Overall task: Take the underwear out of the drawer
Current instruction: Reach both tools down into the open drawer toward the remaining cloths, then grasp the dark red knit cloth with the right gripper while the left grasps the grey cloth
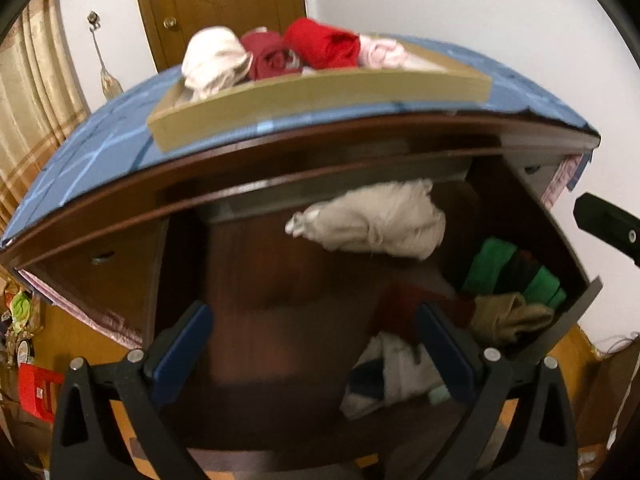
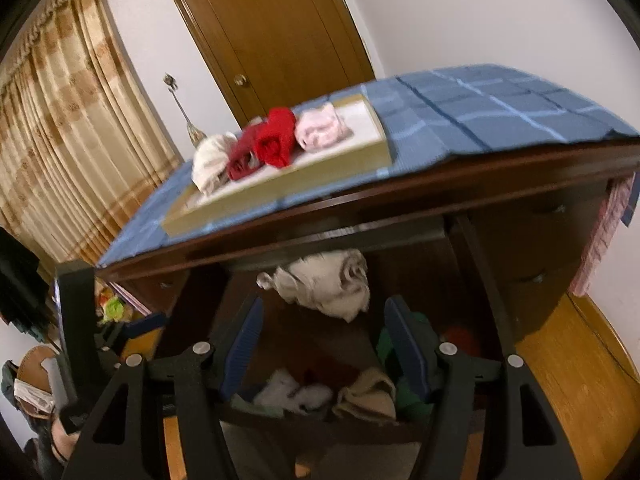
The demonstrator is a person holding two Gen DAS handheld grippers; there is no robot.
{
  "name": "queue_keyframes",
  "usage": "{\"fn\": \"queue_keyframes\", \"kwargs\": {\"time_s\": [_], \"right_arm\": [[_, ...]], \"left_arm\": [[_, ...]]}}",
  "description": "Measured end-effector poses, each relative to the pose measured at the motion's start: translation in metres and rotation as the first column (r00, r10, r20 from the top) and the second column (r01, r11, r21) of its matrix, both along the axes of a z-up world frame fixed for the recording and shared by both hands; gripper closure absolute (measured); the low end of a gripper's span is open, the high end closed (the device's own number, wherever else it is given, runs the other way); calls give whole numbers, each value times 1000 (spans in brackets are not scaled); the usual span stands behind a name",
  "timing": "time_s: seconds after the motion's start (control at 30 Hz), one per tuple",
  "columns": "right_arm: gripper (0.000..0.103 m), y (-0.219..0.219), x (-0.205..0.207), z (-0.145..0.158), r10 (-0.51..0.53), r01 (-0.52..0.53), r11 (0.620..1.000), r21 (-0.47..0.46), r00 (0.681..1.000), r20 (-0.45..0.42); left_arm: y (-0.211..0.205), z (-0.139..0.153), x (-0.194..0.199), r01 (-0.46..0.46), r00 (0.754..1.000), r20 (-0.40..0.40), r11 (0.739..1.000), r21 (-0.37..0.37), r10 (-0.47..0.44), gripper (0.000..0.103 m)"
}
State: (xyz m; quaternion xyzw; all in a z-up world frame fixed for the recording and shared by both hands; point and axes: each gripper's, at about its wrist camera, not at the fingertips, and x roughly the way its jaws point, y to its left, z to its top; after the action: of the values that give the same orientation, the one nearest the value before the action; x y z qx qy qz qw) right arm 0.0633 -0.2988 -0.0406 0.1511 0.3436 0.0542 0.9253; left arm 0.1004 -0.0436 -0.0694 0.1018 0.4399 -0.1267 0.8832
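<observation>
Open drawer of rolled underwear, left gripper and right gripper both agape, empty

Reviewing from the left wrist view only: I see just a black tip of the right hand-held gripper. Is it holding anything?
Observer: No. The right hand-held gripper is open with nothing between its pads, pointing into the open drawer.
Operator: Is there room left in the tray? I only see its front wall.
Observer: Yes. The tray shows bare white floor to the right of the pink underwear.
</observation>
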Motion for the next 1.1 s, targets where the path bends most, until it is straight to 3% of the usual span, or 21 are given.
{"fn": "queue_keyframes", "kwargs": {"time_s": [0.2, 0.53, 0.7, 0.97, 1.1], "right_arm": [[37, -10, 0, -16, 5, -5, 1000, -3, 997, -72], [37, -30, 9, -36, 22, -12, 998, 61, 987, -159], [37, -13, 27, -38, 112, -100, 992, 77, 980, -165], [37, 29, 67, -64, 268, -254, 963, 86, 924, -273], [37, 48, 88, -81, 304, -300, 951, 70, 874, -379]], "left_arm": [[14, -19, 0, -1, 998, -67, 998, 69, 6, 0], [24, -41, 14, -12, 986, -164, 997, 77, 24, 0], [29, -43, 24, -46, 981, -186, 997, 69, 58, 0], [41, -49, 30, -71, 974, -211, 994, 79, 86, 0], [46, -48, 34, -71, 969, -232, 995, 64, 84, 0]]}}
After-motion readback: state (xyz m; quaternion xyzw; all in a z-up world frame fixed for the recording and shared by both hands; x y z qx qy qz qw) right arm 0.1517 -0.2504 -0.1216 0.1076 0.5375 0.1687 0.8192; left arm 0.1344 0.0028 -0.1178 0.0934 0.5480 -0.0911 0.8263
